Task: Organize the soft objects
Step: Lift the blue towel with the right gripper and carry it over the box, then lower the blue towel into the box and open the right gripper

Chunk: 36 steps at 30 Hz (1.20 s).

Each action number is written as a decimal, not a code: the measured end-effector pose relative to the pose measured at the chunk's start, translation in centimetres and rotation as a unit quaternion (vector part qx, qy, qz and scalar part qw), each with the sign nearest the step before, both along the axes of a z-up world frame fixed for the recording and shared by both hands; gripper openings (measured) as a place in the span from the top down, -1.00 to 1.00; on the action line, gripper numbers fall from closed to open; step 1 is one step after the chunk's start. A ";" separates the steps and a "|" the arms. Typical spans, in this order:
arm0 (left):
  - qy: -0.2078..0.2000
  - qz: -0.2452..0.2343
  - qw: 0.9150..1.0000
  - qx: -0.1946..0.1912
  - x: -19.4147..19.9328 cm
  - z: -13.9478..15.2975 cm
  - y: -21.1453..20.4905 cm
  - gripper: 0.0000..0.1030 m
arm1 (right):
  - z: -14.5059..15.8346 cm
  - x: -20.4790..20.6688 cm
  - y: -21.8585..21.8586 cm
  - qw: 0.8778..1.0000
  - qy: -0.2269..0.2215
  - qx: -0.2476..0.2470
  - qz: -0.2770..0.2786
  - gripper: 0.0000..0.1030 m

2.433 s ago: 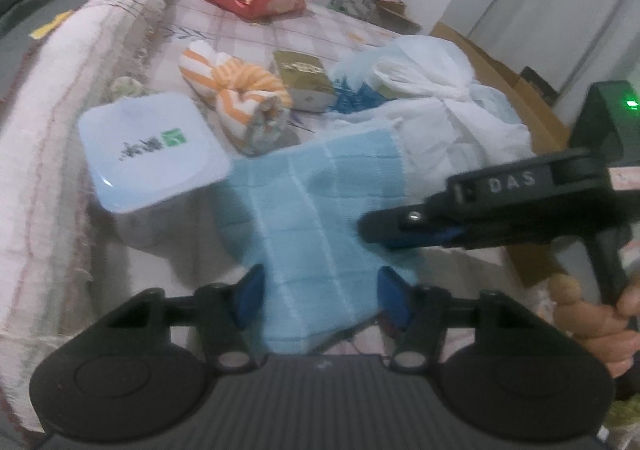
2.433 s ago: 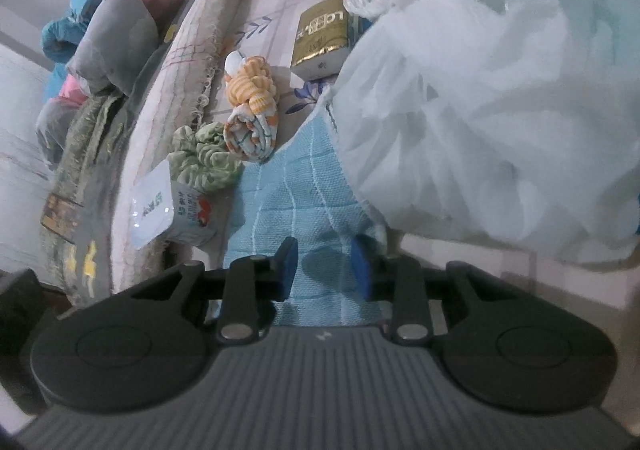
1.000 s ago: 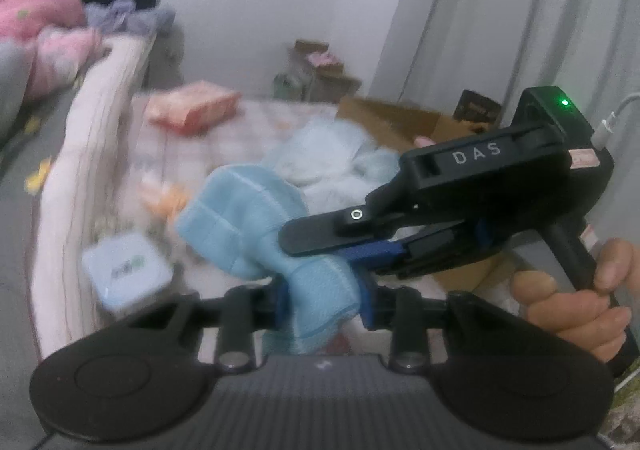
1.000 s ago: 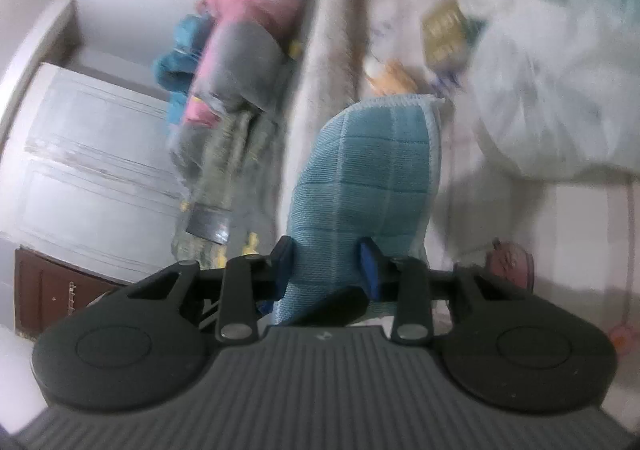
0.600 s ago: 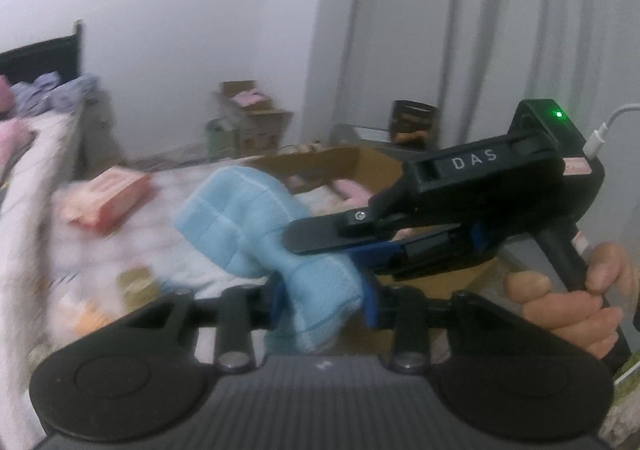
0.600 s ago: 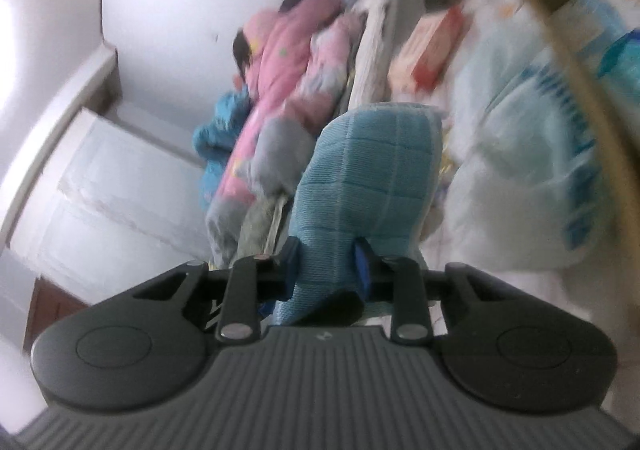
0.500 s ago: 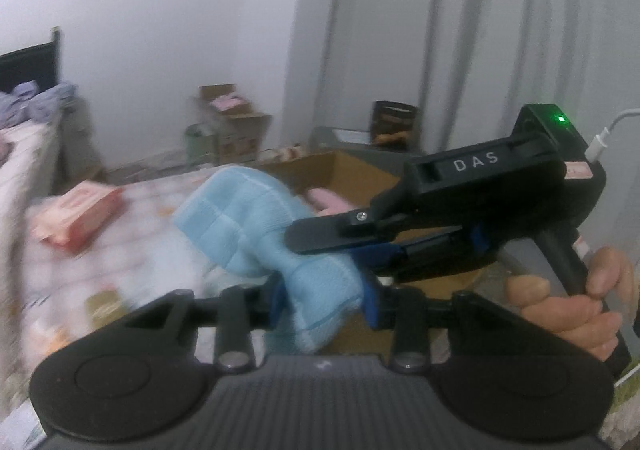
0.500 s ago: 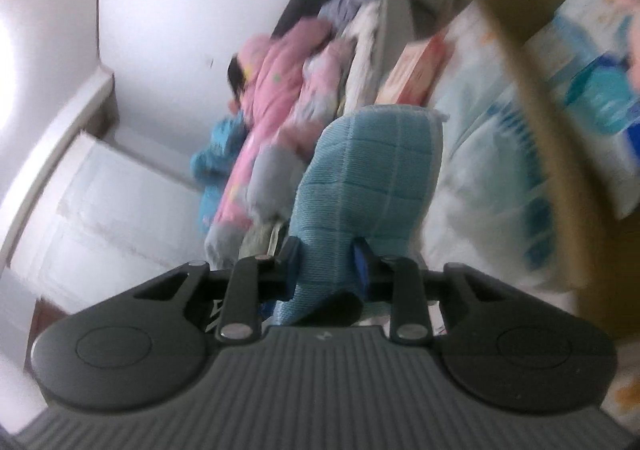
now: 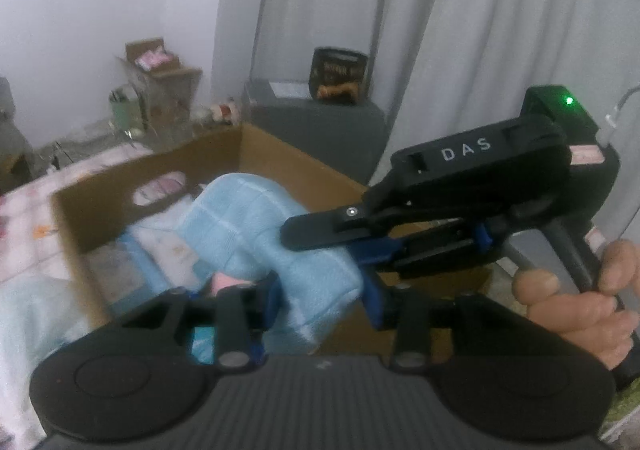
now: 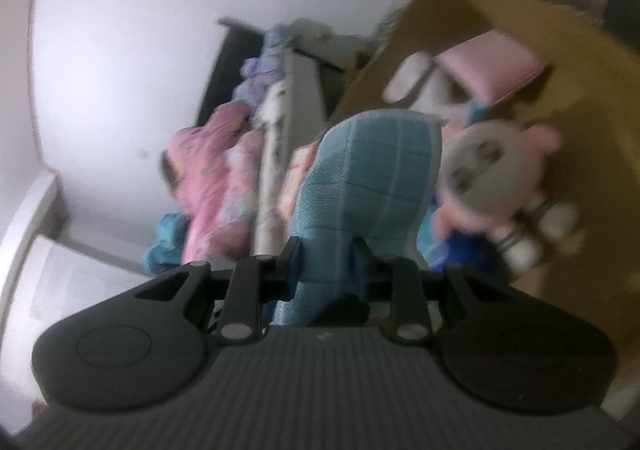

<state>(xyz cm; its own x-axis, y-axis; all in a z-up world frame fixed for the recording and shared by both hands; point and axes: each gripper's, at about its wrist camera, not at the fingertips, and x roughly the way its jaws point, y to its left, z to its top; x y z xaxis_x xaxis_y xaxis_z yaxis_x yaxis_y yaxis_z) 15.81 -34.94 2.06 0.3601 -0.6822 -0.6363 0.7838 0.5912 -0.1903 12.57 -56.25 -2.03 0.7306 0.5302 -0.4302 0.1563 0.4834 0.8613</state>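
Box (image 9: 280, 154) first: a brown cardboard carton, open at the top, already part full, with a plush (image 10: 492, 174), a pink pouch (image 10: 492, 66) and pale cloths lying in it. Above its open mouth hangs the towel (image 9: 256, 234), a blue checked cloth bunched between both tools. To do this step well, I judge both hands should carry the towel fully past the near wall and lower it onto a free patch beside the plush before letting go, and both should release together so the cloth drops flat rather than dragging over the rim from one corner. Left gripper (image 9: 320, 290) has the towel's lower bunch between its blue pads; its jaws have just been opening a little, yet the pads appear to press the cloth. Right gripper (image 10: 326, 262), held in a hand (image 9: 580, 306) seen at the left view's edge, is nearly closed and pinches a fold of the same towel, its jaws having narrowed shortly before and now steady.
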 end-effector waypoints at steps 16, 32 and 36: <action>0.057 0.010 0.997 0.040 3.0 -2.9 -1.2 -0.04 | -1.4 4.8 -2.7 0.969 0.095 -0.225 -0.029 0.61; 0.034 0.093 0.995 0.013 0.8 2.6 12.7 -0.11 | -2.7 6.6 2.2 0.842 0.157 -0.516 -0.019 0.61; 0.029 0.116 0.993 0.001 -0.3 3.2 15.8 -0.13 | -1.5 6.2 3.0 0.835 0.138 -0.532 -0.024 0.58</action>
<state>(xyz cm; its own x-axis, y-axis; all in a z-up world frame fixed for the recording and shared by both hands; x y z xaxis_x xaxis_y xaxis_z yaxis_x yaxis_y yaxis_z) 15.52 -19.18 5.30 0.4706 -0.5834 -0.6619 0.6145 0.7551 -0.2286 18.74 -53.27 -3.54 0.5351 -0.2873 -0.7944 0.3191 0.9395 -0.1248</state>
